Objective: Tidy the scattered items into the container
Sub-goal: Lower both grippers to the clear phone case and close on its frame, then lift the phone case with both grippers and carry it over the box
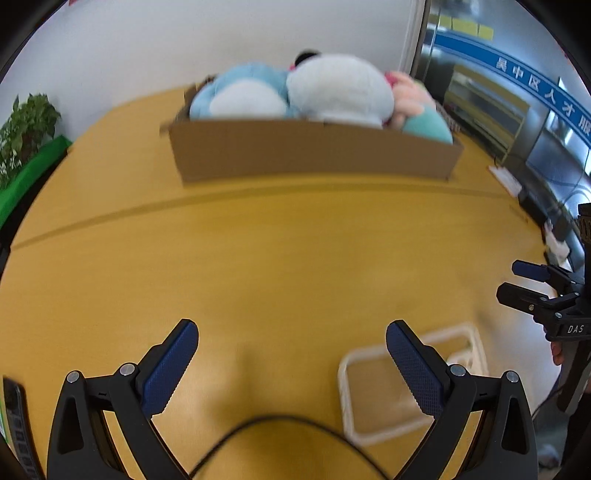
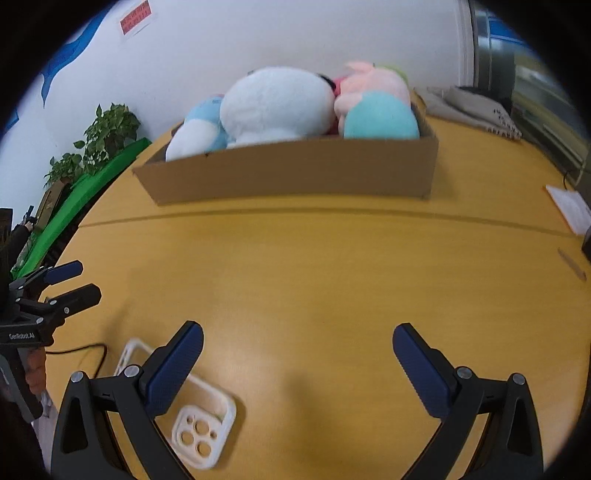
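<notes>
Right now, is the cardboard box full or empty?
Full. The cardboard box holds plush toys that rise above its rim. A clear phone case lies outside it, on the table.

Wall (image 2: pixel 258 33): plain white, upper frame, red notice (image 2: pixel 136 17) upper left.
Table (image 2: pixel 314 277): yellow wood, seam across middle.
Plant (image 2: pixel 107 134): leafy, left edge, beside green sheet (image 2: pixel 85 195).
Glass partition (image 1: pixel 498 92): upper right, blue band.
</notes>
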`<state>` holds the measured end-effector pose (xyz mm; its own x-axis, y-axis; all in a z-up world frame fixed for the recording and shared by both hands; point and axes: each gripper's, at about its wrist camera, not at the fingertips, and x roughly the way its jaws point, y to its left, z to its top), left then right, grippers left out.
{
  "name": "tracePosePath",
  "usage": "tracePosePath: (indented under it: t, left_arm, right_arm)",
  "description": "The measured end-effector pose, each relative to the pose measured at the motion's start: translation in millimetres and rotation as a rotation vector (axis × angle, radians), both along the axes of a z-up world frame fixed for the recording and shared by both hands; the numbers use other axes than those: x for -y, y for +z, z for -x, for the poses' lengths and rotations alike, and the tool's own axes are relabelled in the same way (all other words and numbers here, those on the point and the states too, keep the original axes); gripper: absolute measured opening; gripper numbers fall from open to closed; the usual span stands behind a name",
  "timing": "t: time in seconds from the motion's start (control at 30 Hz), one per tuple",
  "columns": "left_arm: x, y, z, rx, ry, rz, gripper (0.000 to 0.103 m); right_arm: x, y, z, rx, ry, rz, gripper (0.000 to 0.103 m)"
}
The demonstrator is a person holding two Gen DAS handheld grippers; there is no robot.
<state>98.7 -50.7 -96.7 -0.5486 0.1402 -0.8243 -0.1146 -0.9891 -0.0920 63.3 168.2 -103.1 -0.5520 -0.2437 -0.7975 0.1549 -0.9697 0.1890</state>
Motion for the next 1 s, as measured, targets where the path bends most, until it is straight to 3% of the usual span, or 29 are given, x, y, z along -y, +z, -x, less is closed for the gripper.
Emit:
tracePosePath:
  t: [0.2,0.27,0.37,0.47,0.5,0.57,0.6,0.63,0.67,0.73,0.8,0.93,1.0]
  left_arm:
    - [-5.2,-26.3,-24.4,0.082,-0.026,-0.042,0.102]
    - [-10.9,-30.7,-26.3,0.098,-0.029,-0.049,0.091]
    - [-20.0,-33.6,-26.1,0.112,-0.037,-0.054,0.083]
    - [-29.5,-37.2,-24.9,0.114,-0.041,-0.019,0.076]
    - [-32.6,-37.2,-23.9,0.111,-0.044,-0.011,0.074]
    - [-37.2,-36.5,-22.0,0.108,-0.053,-0.016,0.053]
    - [-38.6,-35.7,-21.1,0.110,-0.059,-0.030,0.046]
    - [-39.7,-35.3,-19.8,0.117,-0.069,-0.049,0.032]
    - [-37.4,-34.7,-20.3,0.123,-0.077,-0.070,0.027]
    - [-41.2,-34.7,-20.8,0.126,-0.084,-0.076,0.022]
    - [-45.7,-34.9,-22.7,0.127,-0.089,-0.074,0.013]
    - [-48.1,-33.9,-24.7,0.130,-0.070,-0.084,0.011]
    - [-49.0,-33.5,-24.5,0.133,-0.064,-0.083,0.011]
  right_arm:
    - [14.1,-29.0,-33.1,0.086,0.025,-0.028,0.102]
    - [22.1,-32.4,-34.6,0.096,0.032,-0.045,0.102]
    - [32.2,-35.1,-35.5,0.097,0.036,-0.069,0.102]
    - [37.8,-37.8,-34.5,0.079,0.016,-0.118,0.095]
    - [39.5,-38.2,-34.2,0.071,0.006,-0.144,0.090]
    - [40.5,-36.5,-34.2,0.055,-0.012,-0.166,0.081]
    - [40.0,-35.1,-34.8,0.045,-0.021,-0.166,0.070]
    - [39.5,-34.0,-35.1,0.036,-0.029,-0.163,0.060]
    - [38.7,-33.6,-35.0,0.032,-0.033,-0.158,0.056]
    - [38.4,-32.3,-34.9,0.028,-0.027,-0.145,0.037]
    - [39.8,-31.7,-36.7,0.026,-0.015,-0.137,0.030]
    - [42.9,-34.7,-38.6,0.025,0.008,-0.123,0.013]
    - [44.6,-35.0,-38.6,0.023,0.018,-0.125,0.011]
